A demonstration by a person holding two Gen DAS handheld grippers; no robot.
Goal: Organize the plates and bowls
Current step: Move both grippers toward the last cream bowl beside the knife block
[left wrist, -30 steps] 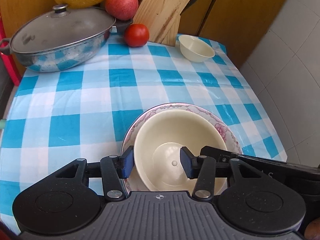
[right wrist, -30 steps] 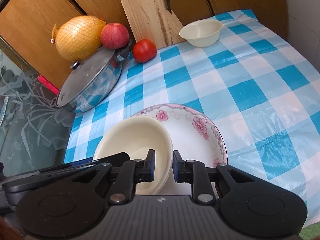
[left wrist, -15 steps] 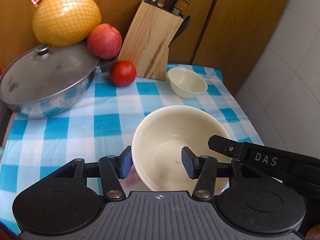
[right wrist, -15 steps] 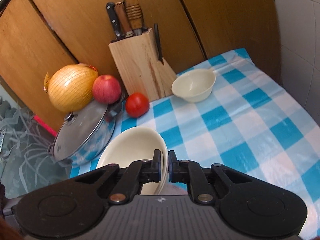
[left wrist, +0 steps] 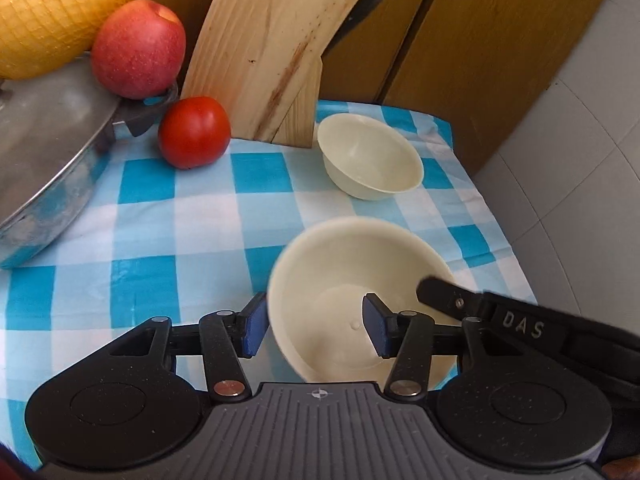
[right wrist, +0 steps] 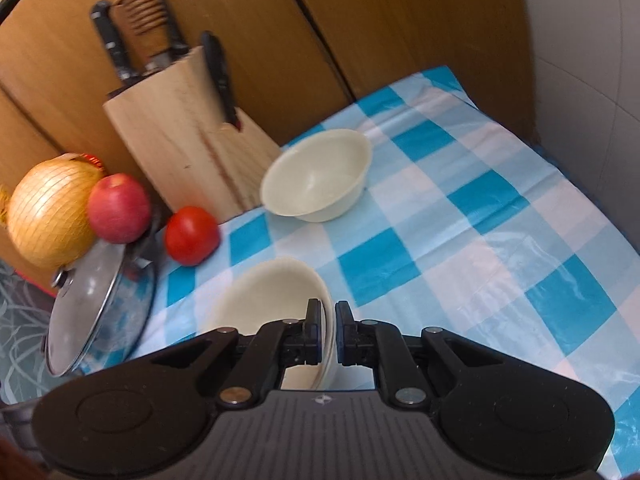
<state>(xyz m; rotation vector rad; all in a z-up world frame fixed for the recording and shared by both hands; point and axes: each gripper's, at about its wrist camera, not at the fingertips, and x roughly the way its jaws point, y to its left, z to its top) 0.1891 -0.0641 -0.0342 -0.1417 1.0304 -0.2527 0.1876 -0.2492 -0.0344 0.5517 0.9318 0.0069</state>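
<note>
Right gripper (right wrist: 328, 332) pinches large bowl's (right wrist: 268, 300) rim, carried clear of cloth; small bowl (right wrist: 316, 176) ahead, likely nesting target. Left gripper (left wrist: 316, 324) unclenched, straddling rim.

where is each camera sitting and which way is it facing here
Left wrist: sits on the left claw, facing down and forward over the blue checked tablecloth; its fingers straddle the near wall of the cream held bowl, and the right claw's arm reaches in.
Right wrist: sits on the right claw, facing down and forward; its pads pinch the held bowl's rim.
Shared: held bowl, small cream bowl, red tomato, wooden knife block.
</note>
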